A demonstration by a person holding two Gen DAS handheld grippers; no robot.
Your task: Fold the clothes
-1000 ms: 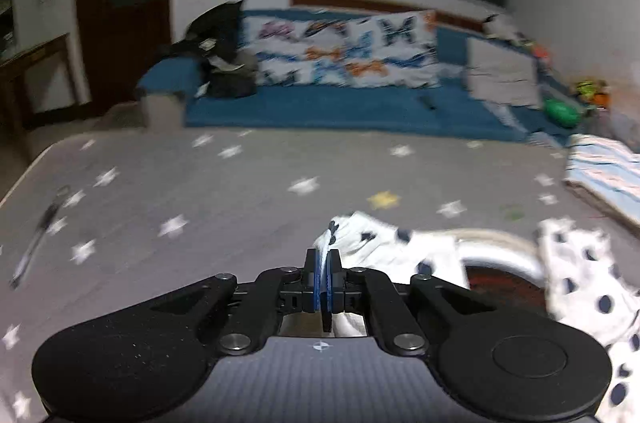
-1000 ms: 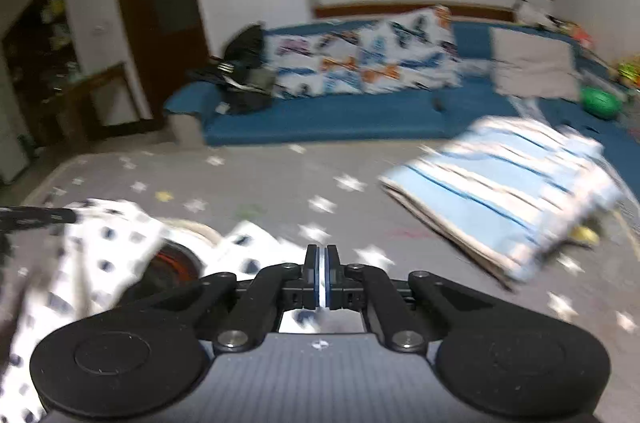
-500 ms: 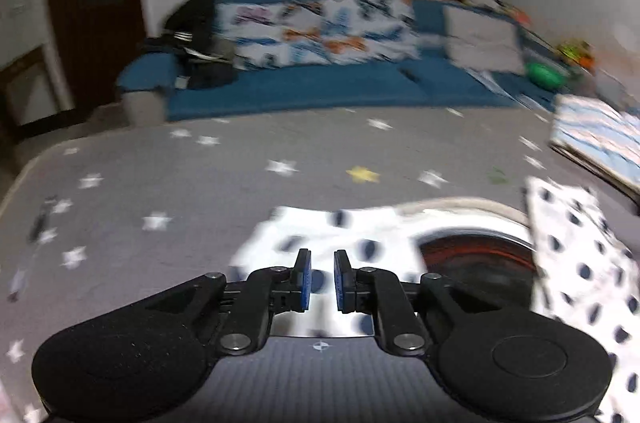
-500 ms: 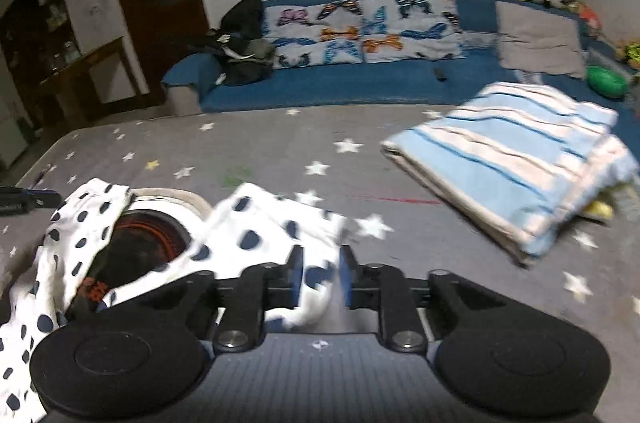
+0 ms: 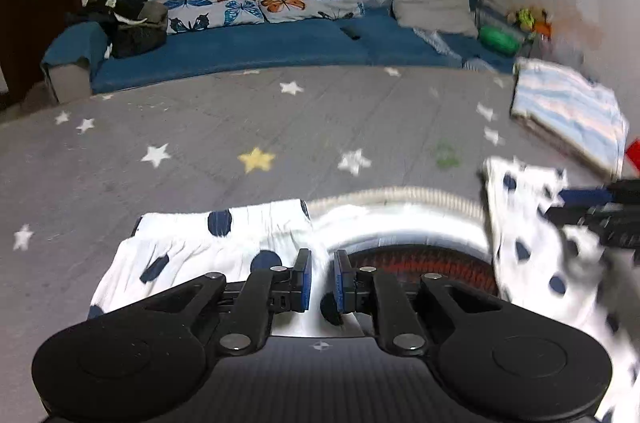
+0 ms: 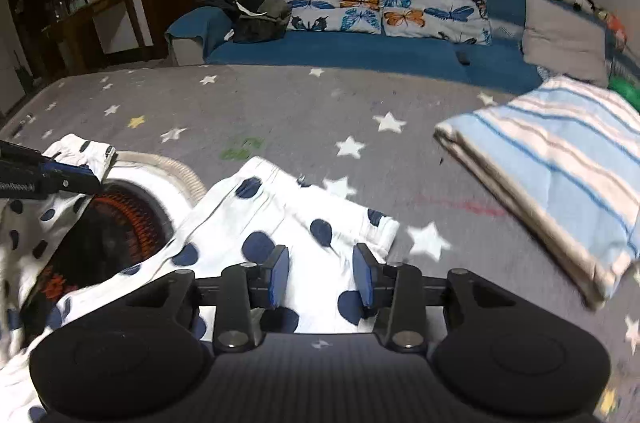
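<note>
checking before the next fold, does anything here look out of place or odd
Yes: the polka-dot garment lies spread over a dark top with a red print, which shows through its neck opening. The folded striped blanket looks tidy.
</note>
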